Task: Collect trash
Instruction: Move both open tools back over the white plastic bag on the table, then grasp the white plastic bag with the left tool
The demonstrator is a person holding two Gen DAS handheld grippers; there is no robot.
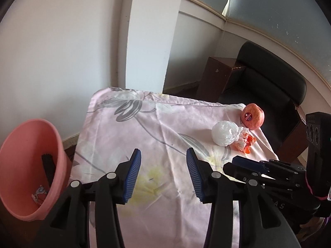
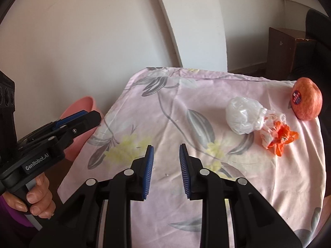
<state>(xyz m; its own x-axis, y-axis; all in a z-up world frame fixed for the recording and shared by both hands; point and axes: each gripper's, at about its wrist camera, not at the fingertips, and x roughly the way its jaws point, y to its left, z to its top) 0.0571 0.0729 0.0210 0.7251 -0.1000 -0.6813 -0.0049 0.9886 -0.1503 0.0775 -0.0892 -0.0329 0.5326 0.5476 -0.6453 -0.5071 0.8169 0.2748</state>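
trash i can see: white crumpled plastic bag ball (image 2: pixel 242 118) lying on the pink floral cloth, orange-white wrapper (image 2: pixel 277 135) touching it at its 4 o'clock. pink bin (image 1: pixel 31 165) off the cloth's 9 o'clock edge, tilted toward me, dark strip (image 1: pixel 48 168) and a printed scrap (image 1: pixel 39 194) inside.

Both wrist views overlook the table (image 1: pixel 165 124), near

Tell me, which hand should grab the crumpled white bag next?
Probably the right. The right gripper is open and empty, and the white bag lies nearer it. The left gripper, also empty, sits beside the pink bin, farther away.
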